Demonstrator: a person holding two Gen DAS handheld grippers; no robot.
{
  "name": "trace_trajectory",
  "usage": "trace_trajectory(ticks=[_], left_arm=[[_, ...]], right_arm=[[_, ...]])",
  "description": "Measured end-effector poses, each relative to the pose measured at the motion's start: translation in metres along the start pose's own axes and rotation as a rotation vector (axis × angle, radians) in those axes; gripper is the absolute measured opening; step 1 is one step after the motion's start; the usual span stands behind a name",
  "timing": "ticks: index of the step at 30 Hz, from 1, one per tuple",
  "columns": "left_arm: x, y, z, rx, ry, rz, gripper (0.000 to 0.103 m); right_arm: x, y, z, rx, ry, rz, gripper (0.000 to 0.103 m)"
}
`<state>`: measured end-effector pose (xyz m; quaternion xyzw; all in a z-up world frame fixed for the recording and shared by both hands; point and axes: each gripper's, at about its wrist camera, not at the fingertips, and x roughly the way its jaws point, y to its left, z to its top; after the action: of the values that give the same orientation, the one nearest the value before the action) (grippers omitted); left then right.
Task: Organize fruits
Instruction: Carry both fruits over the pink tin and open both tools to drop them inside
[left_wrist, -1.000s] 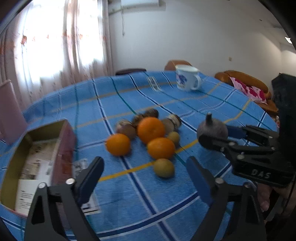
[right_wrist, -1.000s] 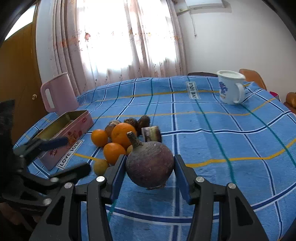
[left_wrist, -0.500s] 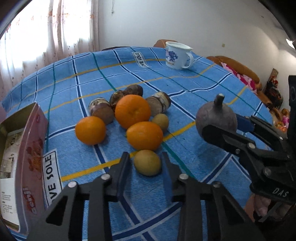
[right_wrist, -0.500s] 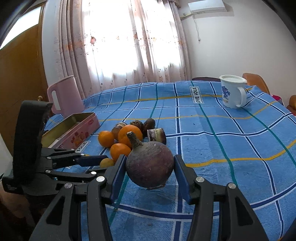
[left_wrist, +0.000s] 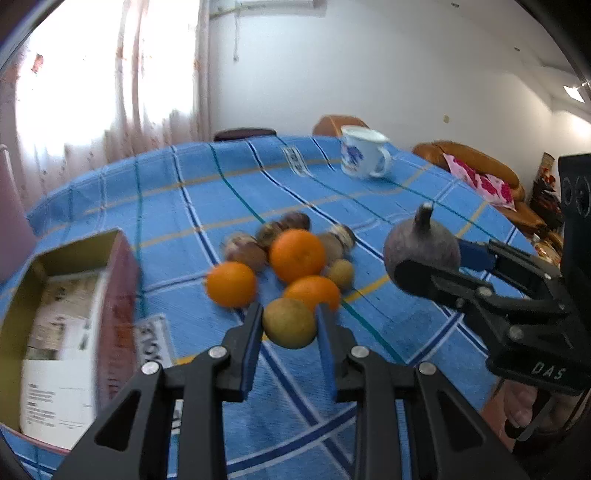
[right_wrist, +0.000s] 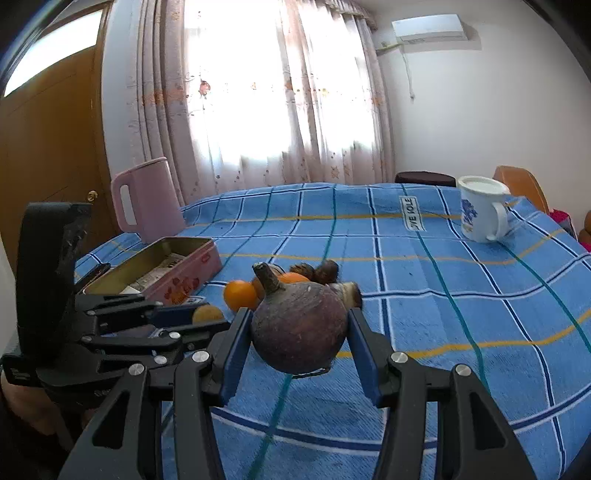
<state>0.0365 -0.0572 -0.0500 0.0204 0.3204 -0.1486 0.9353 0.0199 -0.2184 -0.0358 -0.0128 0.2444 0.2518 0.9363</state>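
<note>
Left gripper (left_wrist: 289, 325): jaws clamped on a small yellow-green fruit (left_wrist: 290, 323), looks like a small lemon or lime, can't tell which. It sits between the blue pads, raised off the tabletop (left_wrist: 177, 206).

Right gripper (right_wrist: 298, 334): jaws gripping a dark purple mangosteen (right_wrist: 298, 326), stem pointing up and tilted left, pads pressed on both sides. It hangs clear of the blue plaid cloth.

Just beyond the left jaws I see the remaining pile: three oranges (left_wrist: 297, 254) clustered together, one more small yellow-green fruit (left_wrist: 340, 272) right of them, and several brown fruits (left_wrist: 245, 249) behind, blurred, type unclear.

Left of the left jaws: an open pink tin (left_wrist: 70, 325) with papers inside, on the tabletop. In the right wrist view the same tin sits left of and beyond the right jaws, with a pink jug (right_wrist: 146, 201) behind it.

Far right beyond both jaws: a white mug (right_wrist: 480, 208) with a blue print, upright, well apart from the fruit.

The two grippers are side by side, close to each other, each visible in the other's camera.
</note>
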Motion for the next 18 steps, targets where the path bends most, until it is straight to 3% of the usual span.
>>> trace_trajectory(ticks=[18], left_arm=[[-0.044, 0.061, 0.001, -0.089, -0.140, 0.144, 0.030]], right_arm=[[0.025, 0.048, 0.031, -0.090, -0.028, 0.090, 0.053]])
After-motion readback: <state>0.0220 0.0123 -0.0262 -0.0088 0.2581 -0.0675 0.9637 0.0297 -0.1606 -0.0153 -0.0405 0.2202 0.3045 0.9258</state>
